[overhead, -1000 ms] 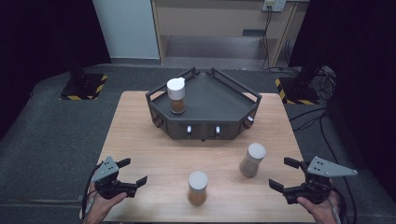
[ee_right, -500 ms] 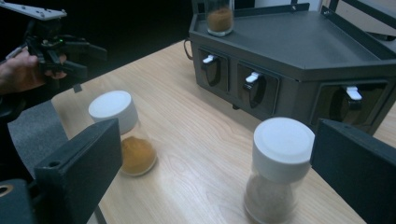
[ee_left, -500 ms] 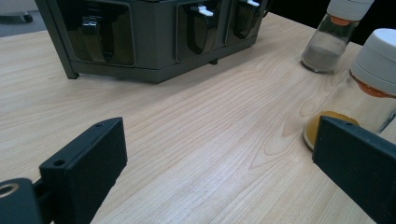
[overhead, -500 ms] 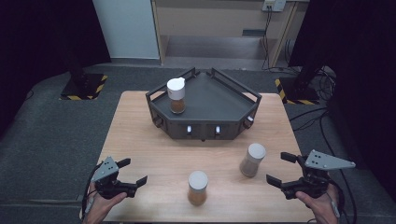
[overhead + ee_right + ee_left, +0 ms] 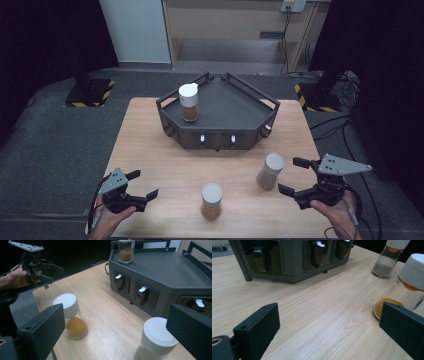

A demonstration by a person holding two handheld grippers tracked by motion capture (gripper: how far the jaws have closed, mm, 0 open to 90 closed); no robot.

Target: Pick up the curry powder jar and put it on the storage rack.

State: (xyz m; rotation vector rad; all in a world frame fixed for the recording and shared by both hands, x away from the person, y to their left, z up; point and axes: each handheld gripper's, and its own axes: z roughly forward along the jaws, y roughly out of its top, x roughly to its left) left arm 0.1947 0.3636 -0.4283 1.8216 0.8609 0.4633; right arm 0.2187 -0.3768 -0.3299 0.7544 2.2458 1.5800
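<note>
Three white-capped spice jars are in sight. One with brown powder (image 5: 189,102) (image 5: 126,250) stands on the dark rack (image 5: 235,107) (image 5: 162,270) (image 5: 287,267). A jar of orange powder (image 5: 211,201) (image 5: 71,316) (image 5: 404,292) stands near the table's front edge. A jar of grey powder (image 5: 270,171) (image 5: 155,342) (image 5: 390,257) stands to its right. My left gripper (image 5: 141,185) (image 5: 329,325) is open at the front left, empty. My right gripper (image 5: 294,176) (image 5: 115,332) is open just right of the grey jar, which sits by its right jaw.
The wooden table (image 5: 150,145) has free room between the rack and the jars. The rack's front face carries several small levers (image 5: 142,290). Dark floor, stands with striped bases (image 5: 90,92) and cables (image 5: 345,130) surround the table.
My right gripper has moved left and slightly forward, closer to the grey-powder jar. The left gripper and all jars stay where they were.
</note>
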